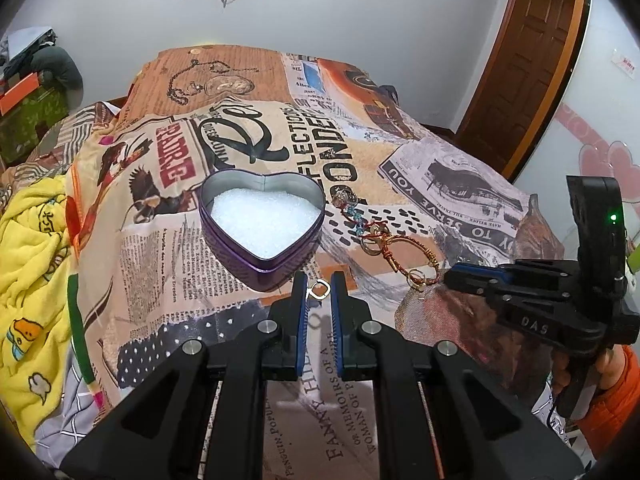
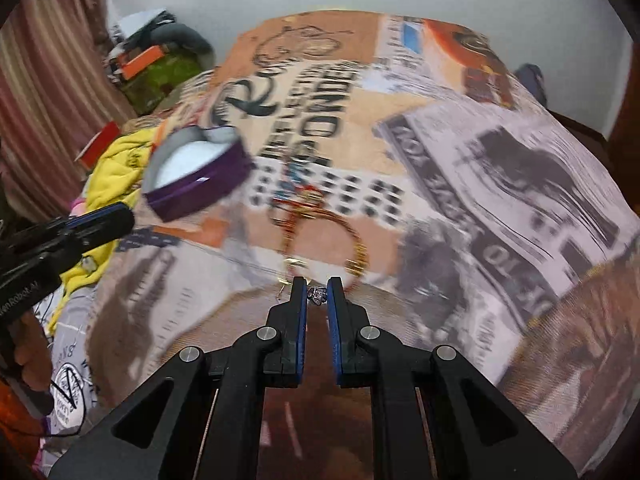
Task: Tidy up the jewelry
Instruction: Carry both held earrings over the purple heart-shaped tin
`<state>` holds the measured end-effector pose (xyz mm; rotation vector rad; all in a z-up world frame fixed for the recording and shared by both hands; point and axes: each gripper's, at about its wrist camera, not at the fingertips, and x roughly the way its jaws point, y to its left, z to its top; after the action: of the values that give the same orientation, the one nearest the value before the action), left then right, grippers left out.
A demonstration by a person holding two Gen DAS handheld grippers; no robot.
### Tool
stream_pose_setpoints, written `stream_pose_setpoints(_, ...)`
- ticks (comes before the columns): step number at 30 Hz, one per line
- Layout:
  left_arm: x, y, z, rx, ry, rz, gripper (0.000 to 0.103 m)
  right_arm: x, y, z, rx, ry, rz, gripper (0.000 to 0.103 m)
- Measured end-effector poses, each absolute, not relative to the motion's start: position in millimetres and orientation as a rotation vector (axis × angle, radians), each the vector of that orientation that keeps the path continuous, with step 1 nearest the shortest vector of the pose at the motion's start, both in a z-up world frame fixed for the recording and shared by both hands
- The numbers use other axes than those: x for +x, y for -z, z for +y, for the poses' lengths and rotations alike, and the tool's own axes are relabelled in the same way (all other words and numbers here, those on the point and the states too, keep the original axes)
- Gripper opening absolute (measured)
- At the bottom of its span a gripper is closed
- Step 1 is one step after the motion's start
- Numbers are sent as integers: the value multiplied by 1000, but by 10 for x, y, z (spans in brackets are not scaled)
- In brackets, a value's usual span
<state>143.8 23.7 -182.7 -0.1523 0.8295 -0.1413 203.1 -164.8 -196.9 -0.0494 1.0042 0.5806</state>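
Over the near edge of the bed, in my left wrist view, my left gripper point(image 1: 319, 291) has its fingers point(image 1: 299, 304) nearly together, pinched on a small gold ring point(image 1: 319, 290) at the tips. The purple heart-shaped tin point(image 1: 240, 258), lined with white padding and holding no jewelry, sits just beyond on the newspaper-print bedspread point(image 1: 168, 264). To its right lie a beaded charm point(image 1: 352, 208) and a red-and-gold wire bracelet point(image 1: 404, 256), with my right gripper point(image 1: 460, 274) hanging near them. In the right wrist view, badly blurred, those fingers point(image 2: 335, 304) are almost closed on a tiny clear-and-silver piece point(image 2: 318, 295), perhaps an earring; I cannot tell for certain. The bracelet point(image 2: 320, 236) lies just past the tips and the tin point(image 2: 200, 188) is up to the left. I judge I am mid-carry: next, each piece must travel over the tin and be released onto the padding, one hand at a time.
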Motion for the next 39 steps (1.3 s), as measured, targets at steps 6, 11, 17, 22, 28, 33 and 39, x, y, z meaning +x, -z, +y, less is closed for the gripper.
stream_pose_setpoints(6,1494,1900,141,-141,160,854,9,2008,2019,-1809,-40,-555,1021,9)
stream_pose_setpoints(11,1492,1879,112,-133,166,851,9,1933,1917,-1794,-39,-571,993,9)
stream_pose_setpoints(17,1482,1721,233,-138,146,805,9,1944,1571,-1616,-42,-633,882,9)
stream_pose_setpoints(22,1524,1568,379,-122,125,760,9,2021,1317,-1376,-34,-695,796,9)
stream_pose_setpoints(28,1683,1525,566,-129,118,751,9,2153,1177,-1038,-20,-763,737,9)
stream_pose_setpoints(33,1862,1613,673,-139,132,782,9,2304,1205,-775,-17,-812,745,9)
stream_pose_setpoints(39,2034,1748,727,-129,136,824,9,2457,1346,-576,-29,-836,796,9)
